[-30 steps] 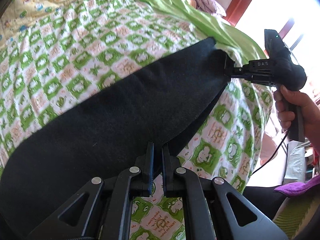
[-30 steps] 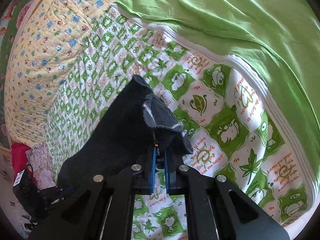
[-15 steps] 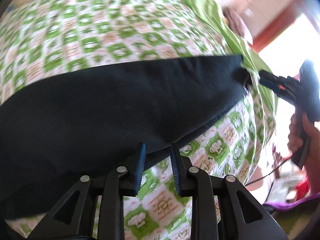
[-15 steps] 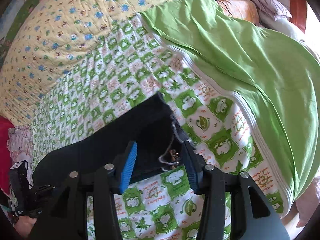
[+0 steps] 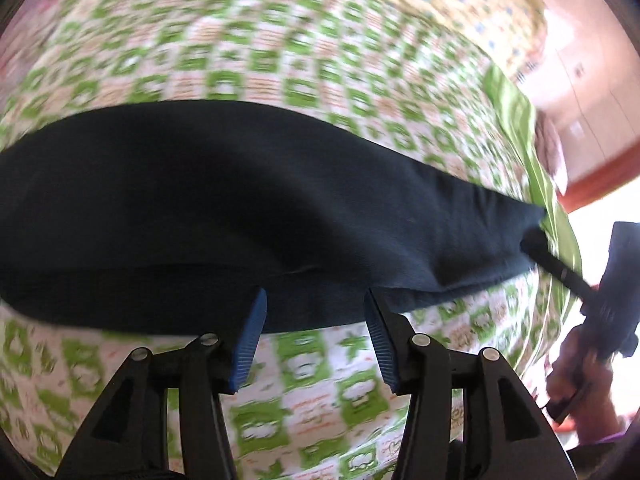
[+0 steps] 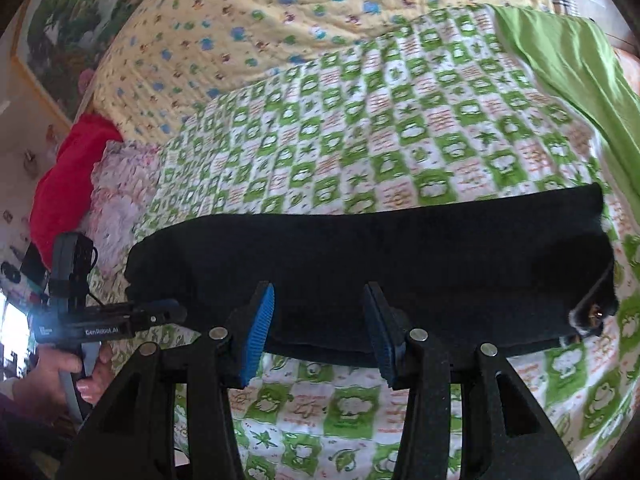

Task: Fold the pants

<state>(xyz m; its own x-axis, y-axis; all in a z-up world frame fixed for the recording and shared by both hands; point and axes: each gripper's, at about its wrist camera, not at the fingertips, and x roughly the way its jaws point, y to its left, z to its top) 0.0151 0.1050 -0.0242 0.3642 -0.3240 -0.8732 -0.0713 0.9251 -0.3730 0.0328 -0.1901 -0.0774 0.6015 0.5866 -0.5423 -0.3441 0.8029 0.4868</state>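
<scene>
Lying flat on the green-checked quilt (image 6: 360,140) as one long dark band: the pants (image 6: 400,264), already doubled leg on leg by the look of it, long axis running side to side across both wrist views, near long edge toward the person. Waist end, with a small metal button showing, at the right of the right wrist view; narrower leg end at the left. Left gripper (image 5: 314,300) released, jaws having just been opening and now standing wide, tips hovering over the near edge of the cloth with fabric showing in the gap but neither pad pressing on it. Right gripper (image 6: 318,292) likewise let go, jaws having just been opening, spread over the near edge and clamping nothing. Seen from the opposite camera, each tool pointing in toward its own end of the band: left one just beside the leg end, held by a hand (image 6: 60,372); right one at the waist end, too blurred there to say whether touching or apart. Judging from this layout, a crosswise fold comes next, one end carried along the long axis onto the other; leg end nearer the left hand, waist end nearer the right, so either could lift its own end without crossing over. Beyond the pants, a yellow flowered quilt (image 6: 240,40) and a plain green sheet (image 6: 560,60), both well apart from the cloth. No box, basket or other container anywhere in view.
</scene>
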